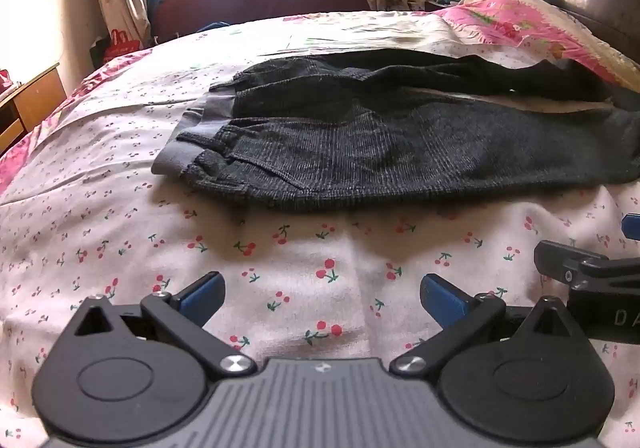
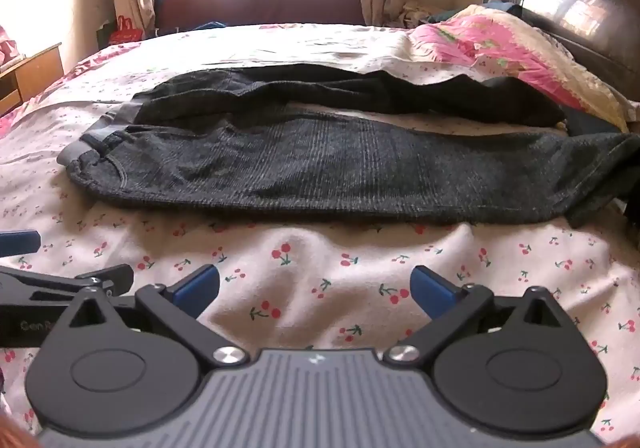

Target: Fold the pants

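1. Pants (image 1: 360, 144): one pair, dark grey ribbed corduroy, grey elastic waistband at left, two legs running right. They lie flat across the bed (image 1: 120, 176), near leg smooth, far leg rumpled, a strip of sheet showing between them.
2. Bed sheet: pale cotton, small red cherry print, lightly wrinkled. One pink floral quilt (image 1: 532, 24) bunched at far right, touching the leg ends.
3. Left gripper (image 1: 322, 298): black linkage, blue pads, jaws fully wide, nothing between them, over bare sheet just short of the pants.
4. Right gripper (image 2: 316, 290): same build, jaws fully wide, empty, over bare sheet beside the left one.
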Demonstrator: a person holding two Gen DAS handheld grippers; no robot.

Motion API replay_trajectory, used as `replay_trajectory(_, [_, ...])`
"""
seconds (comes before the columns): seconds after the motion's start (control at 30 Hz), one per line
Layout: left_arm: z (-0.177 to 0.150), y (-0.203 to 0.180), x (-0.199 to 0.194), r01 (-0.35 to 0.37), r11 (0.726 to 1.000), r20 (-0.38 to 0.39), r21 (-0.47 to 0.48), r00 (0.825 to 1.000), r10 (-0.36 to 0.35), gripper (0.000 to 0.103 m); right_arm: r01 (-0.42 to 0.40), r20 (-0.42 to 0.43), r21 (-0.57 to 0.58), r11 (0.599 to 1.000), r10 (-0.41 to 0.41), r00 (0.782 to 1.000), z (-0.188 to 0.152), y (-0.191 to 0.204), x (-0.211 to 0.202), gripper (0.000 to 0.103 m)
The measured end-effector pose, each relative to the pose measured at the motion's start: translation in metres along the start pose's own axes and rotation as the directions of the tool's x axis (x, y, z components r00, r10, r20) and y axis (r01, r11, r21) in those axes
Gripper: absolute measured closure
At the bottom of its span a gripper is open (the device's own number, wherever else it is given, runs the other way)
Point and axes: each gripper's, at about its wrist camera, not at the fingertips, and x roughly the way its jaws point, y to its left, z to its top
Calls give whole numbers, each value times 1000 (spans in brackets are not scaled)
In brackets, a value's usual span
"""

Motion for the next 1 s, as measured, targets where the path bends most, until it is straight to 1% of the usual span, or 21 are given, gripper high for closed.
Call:
replay_trajectory(0.03, [0, 1, -1, 3, 1000, 0, -2, 1000, -3, 0, -13, -14, 14, 1000, 13, 1000, 0, -2, 1, 3])
replay_trajectory(0.17, [-3, 5, -5, 17, 1000, -1, -12, 1000, -17, 0, -3, -11, 6, 1000, 3, 1000, 0, -3, 0, 3])
replay_trajectory(0.2, [-8, 3, -2, 2, 1000, -21, -10, 1000, -2, 0, 0, -10, 4, 1000, 0, 1000, -1, -3, 0, 3])
replay_trajectory(0.23, [-6, 1, -1, -1, 1000, -27, -9, 1000, 1, 0, 2, -9, 3, 1000, -2, 1000, -1, -2, -1, 3])
replay_trajectory(0.27, [-7, 1, -2, -1, 1000, -26, -10, 1000, 1, 0, 4, -8, 2, 1000, -4, 1000, -2, -2, -2, 3])
replay_trajectory(0.3, [-7, 1, -3, 0, 1000, -26, -10, 1000, 0, 0, -12, -24, 14, 1000, 12, 1000, -6, 4, 3, 3])
replay_trajectory(0.33, [-8, 1, -4, 0, 1000, -26, -11, 1000, -1, 0, -23, -28, 18, 1000, 23, 999, -4, -2, 3, 3])
replay_trajectory(0.4, [-9, 1, -6, 1, 1000, -26, -13, 1000, -2, 0, -22, -28, 17, 1000, 22, 999, -4, -1, 2, 3])
replay_trajectory(0.43, [-4, 0, 1, -3, 1000, -39, -7, 999, 2, 0, -22, -30, 17, 1000, 22, 999, -4, -1, 2, 3])
replay_trajectory(1.0, [-6, 1, 1, -8, 1000, -44, -3, 999, 8, 0, -28, -37, 15, 1000, 28, 999, -6, -2, 2, 3])
